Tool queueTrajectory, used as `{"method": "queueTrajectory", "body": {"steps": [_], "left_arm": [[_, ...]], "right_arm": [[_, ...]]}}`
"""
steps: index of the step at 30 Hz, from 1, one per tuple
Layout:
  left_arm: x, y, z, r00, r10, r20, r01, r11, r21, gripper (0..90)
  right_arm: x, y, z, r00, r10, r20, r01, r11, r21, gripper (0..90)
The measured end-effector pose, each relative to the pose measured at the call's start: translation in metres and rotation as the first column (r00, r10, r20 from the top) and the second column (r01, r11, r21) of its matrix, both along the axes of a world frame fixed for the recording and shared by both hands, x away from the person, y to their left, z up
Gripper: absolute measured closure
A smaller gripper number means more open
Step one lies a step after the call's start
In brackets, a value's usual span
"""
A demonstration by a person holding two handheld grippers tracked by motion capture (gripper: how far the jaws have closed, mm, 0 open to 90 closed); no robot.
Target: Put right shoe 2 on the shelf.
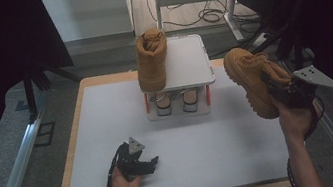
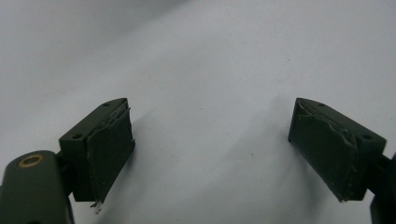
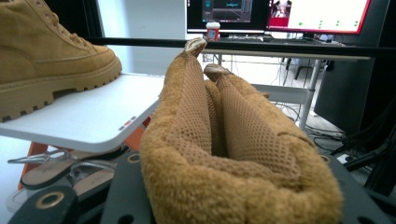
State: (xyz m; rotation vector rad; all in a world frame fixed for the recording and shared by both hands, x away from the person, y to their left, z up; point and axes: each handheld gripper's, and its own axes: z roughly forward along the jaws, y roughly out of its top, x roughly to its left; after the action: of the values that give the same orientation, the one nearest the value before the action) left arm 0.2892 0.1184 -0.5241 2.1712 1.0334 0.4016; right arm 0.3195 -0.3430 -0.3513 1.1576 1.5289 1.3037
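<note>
One tan suede boot (image 1: 151,60) stands upright on the left of the white rack's top shelf (image 1: 190,64). A second tan boot (image 1: 251,80) hangs in the air to the right of the rack, toe pointing away and to the left, with my right gripper (image 1: 287,93) shut on its collar. In the right gripper view that squeezed collar (image 3: 233,154) sits between the black jaws, with the rack's boot (image 3: 46,51) and shelf (image 3: 84,121) to the left. My left gripper (image 1: 151,163) rests low on the white mat (image 1: 214,151), open, its pads (image 2: 109,149) wide apart over bare mat.
A pair of sandals (image 1: 176,101) lies on the rack's lower level between red posts. The mat lies on a wooden board (image 1: 70,154). Metal rails run along both table sides. Beyond the table stand a desk frame, cables and monitors (image 3: 275,14).
</note>
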Motion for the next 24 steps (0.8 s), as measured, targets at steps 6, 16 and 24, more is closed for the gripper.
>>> {"method": "queueTrajectory", "body": {"steps": [6, 16, 24], "left_arm": [[0.000, 0.000, 0.000, 1.0000, 0.000, 0.000, 0.000, 1.0000, -0.001, 13.5], [0.000, 0.000, 0.000, 1.0000, 0.001, 0.001, -0.001, 1.0000, 0.000, 13.5], [0.000, 0.000, 0.000, 1.0000, 0.001, 0.002, -0.001, 1.0000, 0.003, 13.5]], "right_arm": [[0.003, 0.004, 0.010, 0.9999, 0.003, 0.010, -0.003, 1.000, 0.003, 55.6], [0.008, 0.013, 0.024, 0.9995, 0.011, 0.030, -0.011, 1.000, -0.004, 55.7], [0.014, 0.024, 0.038, 0.9987, 0.019, 0.048, -0.019, 1.000, -0.013, 55.8]]}}
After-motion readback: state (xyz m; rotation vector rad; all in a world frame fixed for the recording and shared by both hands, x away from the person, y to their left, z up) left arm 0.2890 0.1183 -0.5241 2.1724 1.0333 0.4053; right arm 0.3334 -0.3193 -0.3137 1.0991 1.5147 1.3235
